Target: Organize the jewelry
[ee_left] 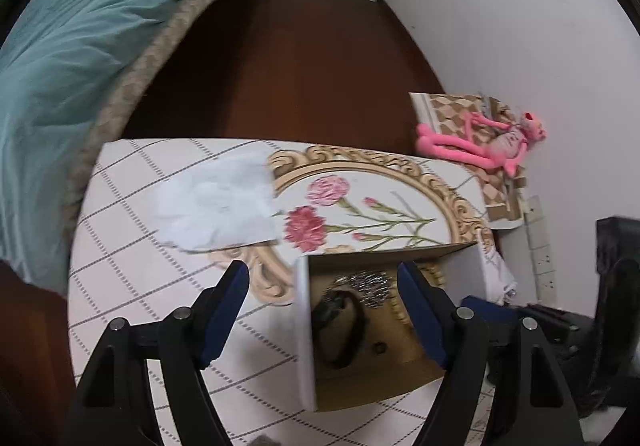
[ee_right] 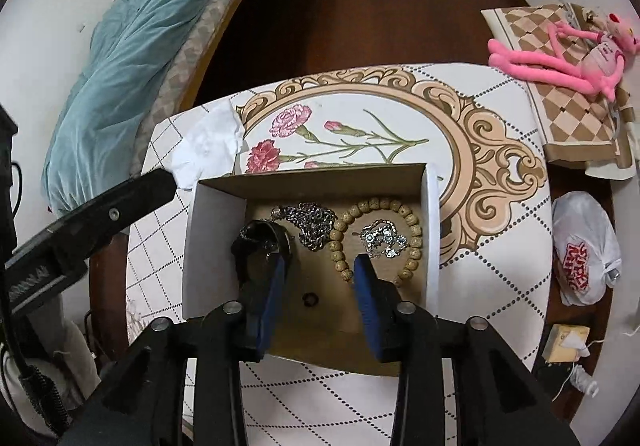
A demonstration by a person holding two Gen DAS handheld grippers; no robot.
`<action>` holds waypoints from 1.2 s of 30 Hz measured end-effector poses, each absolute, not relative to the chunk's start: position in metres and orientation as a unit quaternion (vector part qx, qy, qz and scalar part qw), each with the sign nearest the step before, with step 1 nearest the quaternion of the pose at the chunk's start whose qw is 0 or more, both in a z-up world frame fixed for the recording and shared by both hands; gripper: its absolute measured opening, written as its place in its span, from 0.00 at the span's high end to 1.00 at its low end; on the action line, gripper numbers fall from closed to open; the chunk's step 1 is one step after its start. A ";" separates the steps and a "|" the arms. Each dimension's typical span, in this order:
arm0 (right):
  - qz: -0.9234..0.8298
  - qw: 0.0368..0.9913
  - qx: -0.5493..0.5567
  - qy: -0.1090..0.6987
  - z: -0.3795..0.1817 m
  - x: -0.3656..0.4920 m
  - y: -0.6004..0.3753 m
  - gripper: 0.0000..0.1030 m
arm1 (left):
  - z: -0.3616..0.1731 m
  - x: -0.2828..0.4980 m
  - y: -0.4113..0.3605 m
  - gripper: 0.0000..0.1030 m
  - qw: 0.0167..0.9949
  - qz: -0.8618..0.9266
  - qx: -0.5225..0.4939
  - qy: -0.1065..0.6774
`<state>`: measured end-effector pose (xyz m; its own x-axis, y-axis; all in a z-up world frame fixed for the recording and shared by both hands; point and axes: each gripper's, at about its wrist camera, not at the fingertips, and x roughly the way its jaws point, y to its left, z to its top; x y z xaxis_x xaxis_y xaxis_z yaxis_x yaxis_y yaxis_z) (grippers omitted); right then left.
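I hold my right gripper (ee_right: pixel 320 270) low over the open cardboard box (ee_right: pixel 431 230) that stands on the tabletop (ee_right: pixel 500 266), and its two blue pads are apart with nothing between them. The jewelry lies on the floor of the box, just ahead of the fingertips: a wooden bead bracelet (ee_right: pixel 412 219) ahead and to the right, with a small silver piece (ee_right: pixel 382 240) lying inside its ring; a heap of silver chain (ee_right: pixel 310 219) straight ahead; a black band (ee_right: pixel 260 242) close in front of my left pad; and a small dark ring (ee_right: pixel 310 300) between the pads, nearer to me.

My left gripper (ee_left: pixel 324 282) is also open and empty. It hangs at the left wall of the box (ee_left: pixel 304 330), so this wall is between its pads — one pad outside, one over the inside.

I judge that most pieces are already collected in the box, and the step now is to arrange them or to take one out. The silver piece and the bracelet lie together, so the next move needs care: I should lower the right gripper on one piece only and close on it, while the left could steady the box wall, because the light box may slide. On the tabletop beyond the box I see only a white crumpled paper (ee_right: pixel 208 145).
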<state>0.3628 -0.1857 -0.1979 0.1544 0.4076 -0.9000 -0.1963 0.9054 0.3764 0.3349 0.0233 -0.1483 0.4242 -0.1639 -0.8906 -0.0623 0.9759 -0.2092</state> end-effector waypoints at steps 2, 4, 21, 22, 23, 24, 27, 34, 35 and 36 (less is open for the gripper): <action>0.195 0.757 0.083 0.619 -0.196 0.362 -0.186 0.63 | -0.150 0.330 0.027 0.22 0.839 -0.020 -0.101 0.535; 0.188 0.764 0.073 0.613 -0.191 0.360 -0.186 0.62 | -0.150 0.322 0.030 0.12 0.842 -0.005 -0.088 0.531; 0.039 0.826 -0.048 0.561 -0.178 0.307 -0.206 0.04 | -0.154 0.265 0.011 0.01 0.861 0.045 -0.036 0.506; 0.036 0.828 -0.050 0.558 -0.176 0.304 -0.207 0.04 | -0.152 0.263 0.009 0.01 0.861 0.044 -0.035 0.505; 0.034 0.829 -0.049 0.556 -0.175 0.301 -0.208 0.04 | -0.150 0.260 0.007 0.01 0.863 0.045 -0.033 0.503; 0.032 0.830 -0.048 0.555 -0.173 0.299 -0.209 0.04 | -0.146 0.257 0.006 0.01 0.864 0.046 -0.033 0.500; 0.029 0.836 -0.044 0.547 -0.161 0.288 -0.214 0.04 | -0.134 0.246 0.002 0.01 0.869 0.043 -0.035 0.491; 0.026 0.857 -0.036 0.513 -0.119 0.253 -0.220 0.04 | -0.089 0.211 -0.009 0.01 0.887 0.044 -0.036 0.458; 0.026 0.861 -0.034 0.507 -0.111 0.247 -0.222 0.04 | -0.084 0.206 -0.010 0.01 0.889 0.044 -0.036 0.454; 0.025 0.865 -0.031 0.500 -0.102 0.239 -0.224 0.04 | -0.075 0.198 -0.011 0.01 0.893 0.043 -0.035 0.447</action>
